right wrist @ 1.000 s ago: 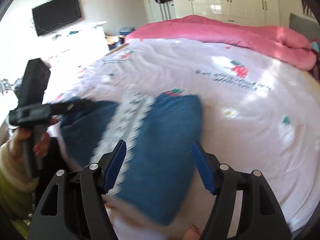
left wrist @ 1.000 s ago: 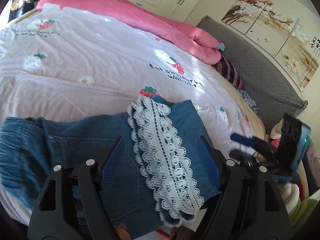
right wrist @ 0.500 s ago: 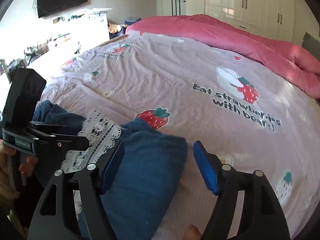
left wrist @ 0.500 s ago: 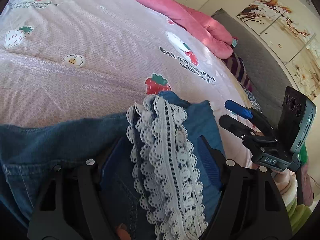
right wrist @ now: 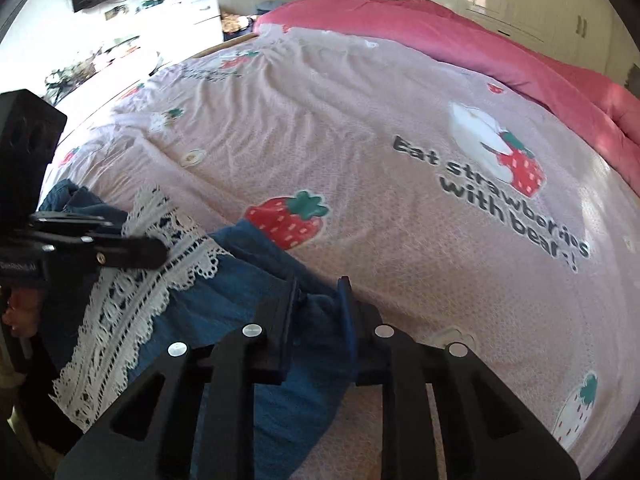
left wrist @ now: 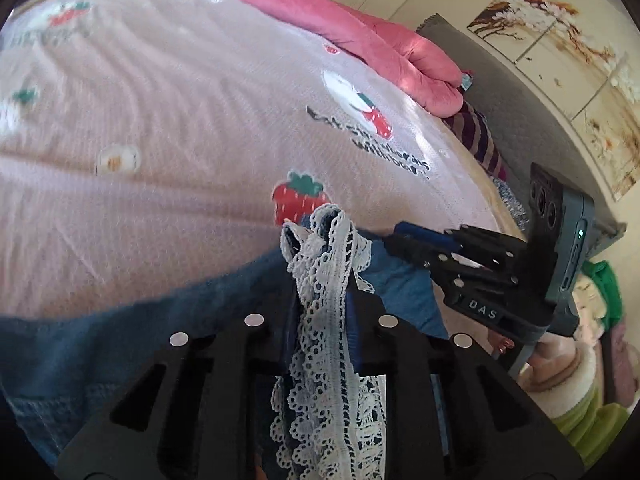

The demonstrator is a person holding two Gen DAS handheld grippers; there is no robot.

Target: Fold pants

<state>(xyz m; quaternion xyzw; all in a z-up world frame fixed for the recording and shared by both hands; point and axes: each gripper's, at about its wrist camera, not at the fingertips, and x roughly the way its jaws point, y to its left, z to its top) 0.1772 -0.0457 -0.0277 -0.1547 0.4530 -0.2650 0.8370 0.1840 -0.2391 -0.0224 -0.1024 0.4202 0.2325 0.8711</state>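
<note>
Nearest, the left tongs (left wrist: 320, 304) are closing on the lace hem (left wrist: 328, 320) of the pants (left wrist: 120, 320), and the right tongs (right wrist: 318, 300) are closing on a denim fold just right of it. The lace is thin; it could slip free or tear if pulled hard. Both tongs tilt down toward the near edge of the bed (right wrist: 360, 128), where the pants lie.

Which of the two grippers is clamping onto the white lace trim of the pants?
The left gripper: its jaws are closing on the lace trim. The right gripper is closing on plain blue denim beside it.
</note>
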